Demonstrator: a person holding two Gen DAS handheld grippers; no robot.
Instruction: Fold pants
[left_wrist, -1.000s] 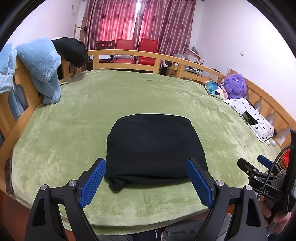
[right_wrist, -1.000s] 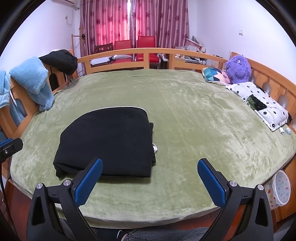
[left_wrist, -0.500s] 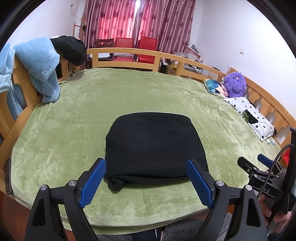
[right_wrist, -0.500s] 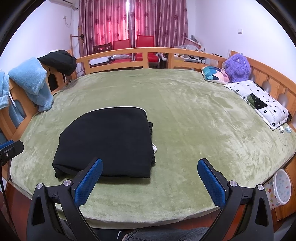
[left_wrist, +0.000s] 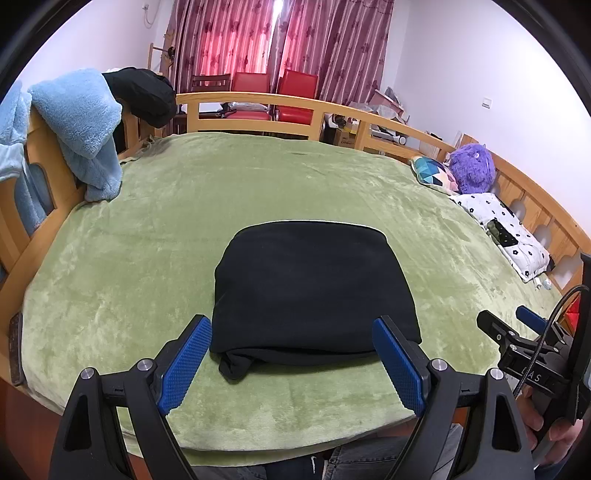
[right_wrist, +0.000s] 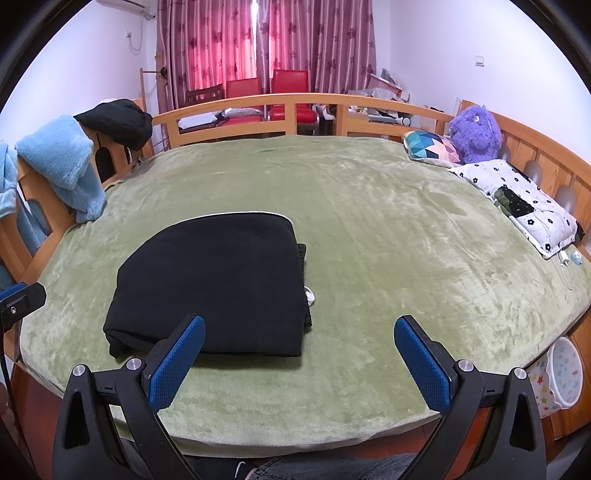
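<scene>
The black pants (left_wrist: 314, 291) lie as a compact folded bundle on the green bed (left_wrist: 147, 229), near its front edge and left of its middle, so the folding looks done or all but done; the left hand-held gripper (left_wrist: 291, 354) and the right hand-held gripper (right_wrist: 299, 354) both hang spread wide and empty just short of that edge. What remains, I'd judge, is tucking in the loose bit poking out at the bundle's near-left corner; against the earlier frames almost nothing differs, the bundle unmoved and both views only drifting slightly.
</scene>
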